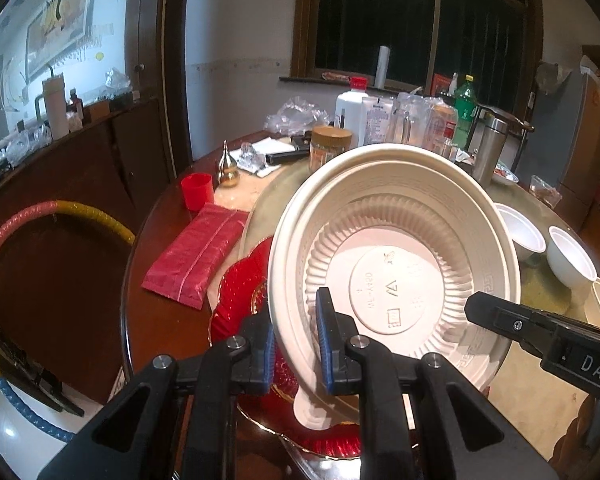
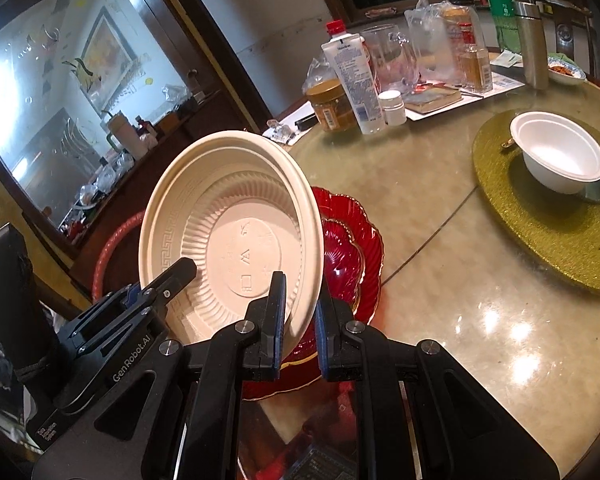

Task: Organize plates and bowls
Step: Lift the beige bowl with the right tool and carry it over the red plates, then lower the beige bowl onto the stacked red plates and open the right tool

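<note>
A cream disposable bowl (image 1: pixel 400 240) is tilted on edge above red scalloped plates (image 1: pixel 236 300). My left gripper (image 1: pixel 296 344) is shut on its near rim. My right gripper (image 2: pixel 300 320) is shut on the opposite rim of the same bowl (image 2: pixel 228 216), and its finger shows in the left wrist view (image 1: pixel 500 316). The red plates (image 2: pixel 352 252) lie stacked behind the bowl. White bowls (image 1: pixel 568 260) sit at the right; one white bowl (image 2: pixel 556 156) rests on a gold round mat (image 2: pixel 548 236).
Bottles and jars (image 2: pixel 352 80) crowd the table's far side. A red tissue pack (image 1: pixel 196 256) and red cup (image 1: pixel 197 190) lie to the left. A hoop (image 1: pixel 28 224) stands beside the table. The glass tabletop (image 2: pixel 460 320) spreads to the right.
</note>
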### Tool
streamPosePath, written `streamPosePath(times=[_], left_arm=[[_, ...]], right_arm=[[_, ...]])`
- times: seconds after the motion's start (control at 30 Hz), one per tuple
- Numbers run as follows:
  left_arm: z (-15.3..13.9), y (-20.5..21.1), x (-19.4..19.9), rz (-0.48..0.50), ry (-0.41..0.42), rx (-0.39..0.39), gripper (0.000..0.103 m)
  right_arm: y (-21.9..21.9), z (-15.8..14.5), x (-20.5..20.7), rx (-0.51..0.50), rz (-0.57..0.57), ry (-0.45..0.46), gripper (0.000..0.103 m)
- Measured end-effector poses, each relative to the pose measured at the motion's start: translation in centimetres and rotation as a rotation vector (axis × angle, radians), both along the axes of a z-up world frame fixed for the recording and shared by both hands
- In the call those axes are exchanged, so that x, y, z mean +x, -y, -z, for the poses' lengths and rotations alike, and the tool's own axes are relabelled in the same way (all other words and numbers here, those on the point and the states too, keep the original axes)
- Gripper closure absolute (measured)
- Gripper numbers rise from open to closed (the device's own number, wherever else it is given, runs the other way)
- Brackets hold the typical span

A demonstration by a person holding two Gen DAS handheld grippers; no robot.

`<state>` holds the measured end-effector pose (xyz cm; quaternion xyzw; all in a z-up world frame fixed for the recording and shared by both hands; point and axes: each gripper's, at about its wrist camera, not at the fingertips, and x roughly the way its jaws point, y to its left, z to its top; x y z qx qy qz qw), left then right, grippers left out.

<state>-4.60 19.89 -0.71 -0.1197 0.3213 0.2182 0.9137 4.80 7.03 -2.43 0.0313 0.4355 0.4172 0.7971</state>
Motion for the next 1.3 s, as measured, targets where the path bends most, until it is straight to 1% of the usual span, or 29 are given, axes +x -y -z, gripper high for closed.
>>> streamPosePath(times=[0.23,0.4,0.97,1.1,1.3], left_arm=[[0.3,-0.5,-0.2,0.003,-0.019,-0.018,0.086],[0.7,-1.0,-0.2,-0.004,-0.034,-0.042,0.085],[1.3,-1.7,-0.2,-0.034,-0.062,-0.058,0.085],[1.5,-1.9,-0.2,-0.049,-0.074,-0.056,0.077],[1.8,-2.0,-0.2,-0.052,-0.082,-0.05,0.077]], right_arm=[[-0.6,0.5,0.4,-0.015,-0.02,-0.048,0.09],[-1.0,0.5,0.4,-0.025,-0.028,-0.053,0.09],[-1.9,1.3,0.8,-0.053,-0.041,-0.09,0.09],[-2.2,1.5,0.8,-0.065,-0.044,-0.098,0.09],[-2.2,1.7,1.0,-0.076,-0.032,-0.097,0.089]])
